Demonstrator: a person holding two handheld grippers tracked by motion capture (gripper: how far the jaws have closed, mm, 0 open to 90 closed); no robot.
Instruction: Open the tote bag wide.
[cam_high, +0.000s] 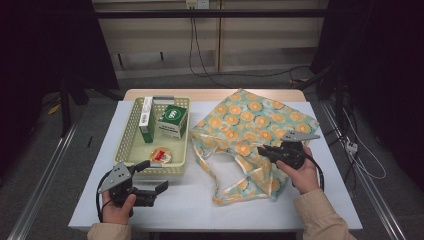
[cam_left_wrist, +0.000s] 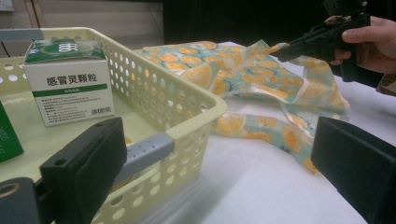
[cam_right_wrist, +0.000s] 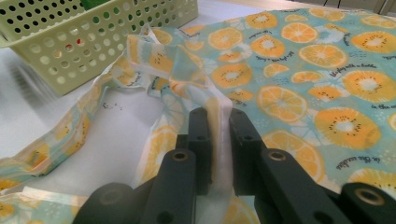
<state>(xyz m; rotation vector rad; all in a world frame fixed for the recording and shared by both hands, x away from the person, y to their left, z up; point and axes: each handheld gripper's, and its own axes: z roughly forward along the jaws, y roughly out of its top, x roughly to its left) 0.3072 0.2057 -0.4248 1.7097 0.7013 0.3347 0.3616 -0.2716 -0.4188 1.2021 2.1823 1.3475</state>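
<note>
A: Locate bag (cam_high: 250, 135); assess handling.
B: On tabletop (cam_high: 165, 200), 3 o'clock of basket (cam_high: 131, 131). Soft, light, limp. Right gripper (cam_right_wrist: 217, 135) pinching rim fold; left gripper (cam_high: 150, 176) spread, idle. Grip hem.

A recording lab, not a home; dark curtains flank the white bench (cam_high: 200, 200); metal floor rails (cam_high: 42, 175) alongside; cables (cam_high: 200, 55) behind it.

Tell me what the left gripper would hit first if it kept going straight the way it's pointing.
Probably the basket: the left gripper is open, one finger already over its corner rim. Depth is unclear.
</note>
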